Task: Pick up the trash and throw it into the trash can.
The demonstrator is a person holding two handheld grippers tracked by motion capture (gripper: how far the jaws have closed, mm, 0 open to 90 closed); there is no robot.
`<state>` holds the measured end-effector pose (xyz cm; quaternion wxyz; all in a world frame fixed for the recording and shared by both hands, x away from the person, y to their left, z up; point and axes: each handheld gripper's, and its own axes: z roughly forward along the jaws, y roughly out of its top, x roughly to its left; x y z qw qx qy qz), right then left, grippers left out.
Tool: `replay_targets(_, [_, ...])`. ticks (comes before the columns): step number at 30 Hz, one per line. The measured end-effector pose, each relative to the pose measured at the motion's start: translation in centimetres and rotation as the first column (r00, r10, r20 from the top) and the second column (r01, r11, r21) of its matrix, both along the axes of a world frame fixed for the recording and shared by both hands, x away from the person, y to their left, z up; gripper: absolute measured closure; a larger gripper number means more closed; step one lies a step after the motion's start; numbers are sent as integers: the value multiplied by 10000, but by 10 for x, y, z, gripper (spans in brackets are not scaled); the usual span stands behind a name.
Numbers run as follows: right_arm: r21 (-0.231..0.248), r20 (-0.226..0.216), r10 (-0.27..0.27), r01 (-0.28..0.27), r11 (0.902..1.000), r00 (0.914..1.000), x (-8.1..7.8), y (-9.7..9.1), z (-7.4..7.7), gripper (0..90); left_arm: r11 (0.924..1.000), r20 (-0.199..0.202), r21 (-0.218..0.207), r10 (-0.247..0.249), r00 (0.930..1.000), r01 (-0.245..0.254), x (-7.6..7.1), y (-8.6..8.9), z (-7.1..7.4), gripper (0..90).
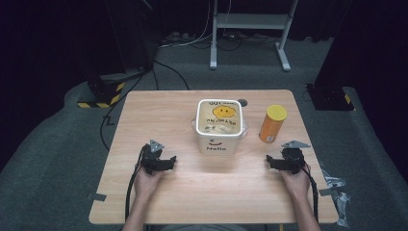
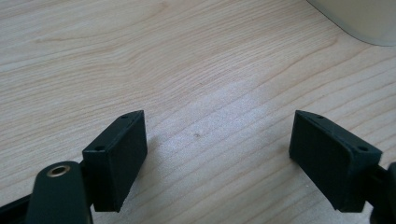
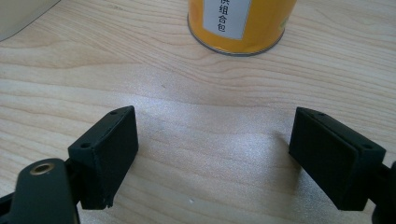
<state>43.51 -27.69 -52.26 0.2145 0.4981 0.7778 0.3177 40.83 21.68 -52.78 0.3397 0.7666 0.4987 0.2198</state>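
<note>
Wood-grain table (image 1: 144,115) on grey carpet, dark room, left gripper (image 1: 166,161) and right gripper (image 1: 273,161) wide open, empty.

The table (image 1: 159,115), filling the middle of the high view, is showing pale wood grain with a smooth, faintly shiny finish. At its centre the white tub (image 1: 219,139) is looking like smooth plastic. To its right the yellow can (image 1: 272,124) is gleaming glossy, wearing a white paper label and a metal-looking base rim. Both grippers' jaws are appearing as matt black plastic. The floor (image 1: 53,144) is looking like rough grey carpet.
</note>
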Motion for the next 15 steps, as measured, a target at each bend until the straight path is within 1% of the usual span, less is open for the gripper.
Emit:
replay_targets(6, [-4,5,4,-4,10000,10000,0,0,0,153,10000,-10,18,27,10000,-26,-1,0,0,195])
replay_targets(9, [40,-36,-62,63,10000,10000,0,0,0,153,10000,-11,4,27,10000,-27,-1,0,0,195])
replay_targets(10, [40,-59,-172,173,9998,9998,-1,1,0,151,10000,-11,0,29,10000,-29,-1,0,0,195])
replay_targets(12, [42,-87,-172,173,9998,9998,-1,1,0,151,10000,-12,2,30,10000,-30,-1,0,0,195])
replay_targets(13, [44,-34,-297,297,9995,9996,-1,2,0,150,10000,-12,3,28,10000,-28,-1,0,0,195])
replay_targets(15, [4,-87,-236,236,9997,9997,-1,1,1,149,10000,-12,4,26,10000,-26,-1,0,0,195])
